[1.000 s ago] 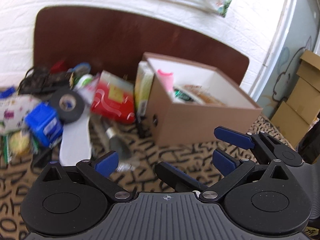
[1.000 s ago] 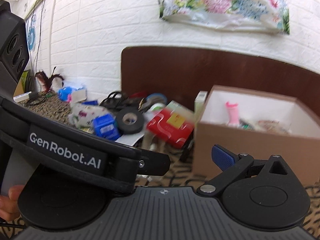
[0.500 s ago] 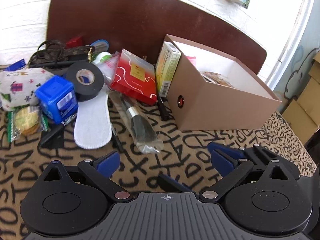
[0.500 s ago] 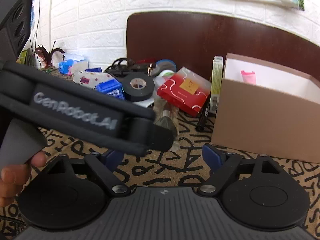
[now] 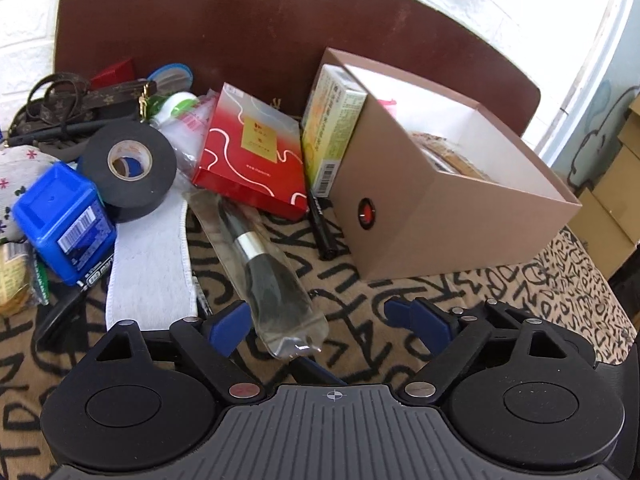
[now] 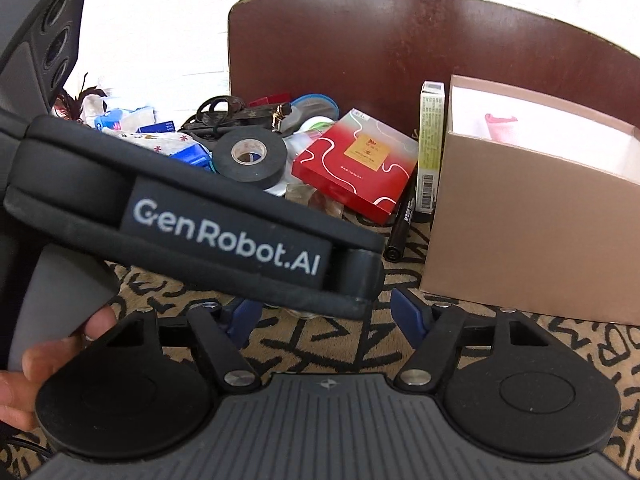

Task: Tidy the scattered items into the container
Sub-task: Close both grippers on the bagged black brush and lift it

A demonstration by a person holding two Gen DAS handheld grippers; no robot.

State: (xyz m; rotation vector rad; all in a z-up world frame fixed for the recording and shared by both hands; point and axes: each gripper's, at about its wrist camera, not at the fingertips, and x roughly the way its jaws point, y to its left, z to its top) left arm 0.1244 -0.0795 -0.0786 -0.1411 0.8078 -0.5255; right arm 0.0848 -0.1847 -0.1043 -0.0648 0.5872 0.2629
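My left claw, jaws just narrowing, still unclenched, straddles wrapped brush for pickup toward box; right claw narrowing, empty, alongside.

Black tape roll, red packet — tan box, letter-patterned cloth.

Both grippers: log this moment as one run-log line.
left gripper: open, jaws closing, wrapped brush between them, untouched | right gripper: open, jaws closing, empty | box: partly filled | clutter beside it
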